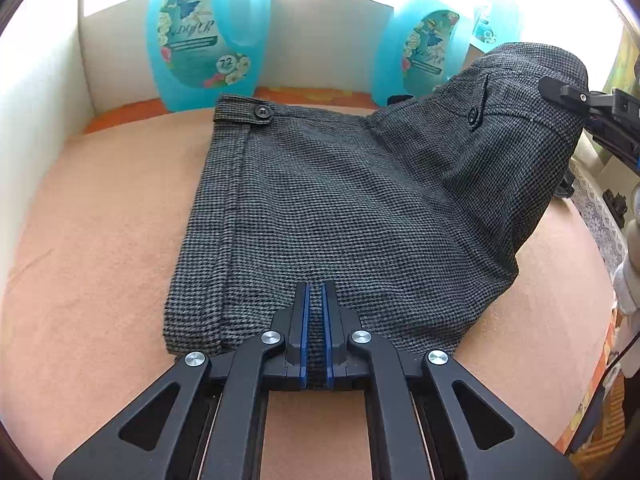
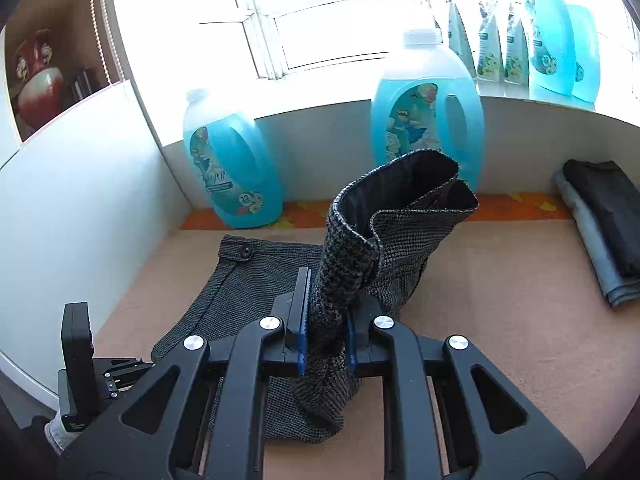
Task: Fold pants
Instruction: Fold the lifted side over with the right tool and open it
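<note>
The biggest risk here is the raised side of the pants [image 1: 340, 200] slipping out of the right gripper [image 2: 325, 320] while it is being carried across: the cloth there is bunching into a thick, twisted wad between the pads, so the hold is probably uneven and a quick swing could shake it loose, dropping the waistband in a heap. A second risk is the lower layer dragging. The left gripper [image 1: 316, 332] is pinching only a thin ridge of fabric at the near edge, and if the right side is pulling harder than that pinch is resisting, the whole garment may be sliding over the peach cloth [image 1: 100, 240] and the fold line going crooked. The lifted corner is also rising near the blue bottle [image 2: 428, 120] at the back wall, so a wide arc might be knocking it. As for the jaws, the left ones are standing almost together, with just a narrow strip of grey check showing between the blue pads. The right ones are sitting somewhat wider, filled by the gathered waistband end. The pants are lying half flat on the surface, button side to the left, with the right half hanging up in the air.
</note>
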The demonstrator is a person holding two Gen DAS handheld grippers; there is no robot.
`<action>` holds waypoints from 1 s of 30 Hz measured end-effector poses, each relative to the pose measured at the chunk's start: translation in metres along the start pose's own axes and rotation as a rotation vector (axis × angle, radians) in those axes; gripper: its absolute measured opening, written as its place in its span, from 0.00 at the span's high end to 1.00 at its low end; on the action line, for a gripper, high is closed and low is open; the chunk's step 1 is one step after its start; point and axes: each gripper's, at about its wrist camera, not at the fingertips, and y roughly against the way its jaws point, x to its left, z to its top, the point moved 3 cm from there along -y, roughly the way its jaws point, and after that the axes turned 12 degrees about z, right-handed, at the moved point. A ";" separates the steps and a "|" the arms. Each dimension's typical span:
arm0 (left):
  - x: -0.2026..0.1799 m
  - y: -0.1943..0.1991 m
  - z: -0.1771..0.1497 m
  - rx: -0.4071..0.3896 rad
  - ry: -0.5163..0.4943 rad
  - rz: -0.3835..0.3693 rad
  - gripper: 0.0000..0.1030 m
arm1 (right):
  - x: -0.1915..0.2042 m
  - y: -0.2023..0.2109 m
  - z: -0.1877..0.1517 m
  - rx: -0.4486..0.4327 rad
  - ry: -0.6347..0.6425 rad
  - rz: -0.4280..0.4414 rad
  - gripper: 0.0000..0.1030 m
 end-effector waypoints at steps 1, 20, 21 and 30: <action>0.007 0.003 0.000 -0.006 0.021 -0.004 0.96 | 0.011 -0.006 0.000 0.011 0.027 0.009 0.86; 0.103 0.059 -0.018 -0.100 0.251 0.102 0.96 | 0.141 -0.158 -0.078 0.325 0.287 0.091 0.87; 0.106 0.059 -0.017 -0.100 0.254 0.103 0.96 | 0.143 -0.162 -0.082 0.333 0.298 0.086 0.87; 0.119 0.061 -0.012 -0.107 0.294 0.108 0.96 | 0.140 -0.147 -0.080 0.341 0.234 0.312 0.55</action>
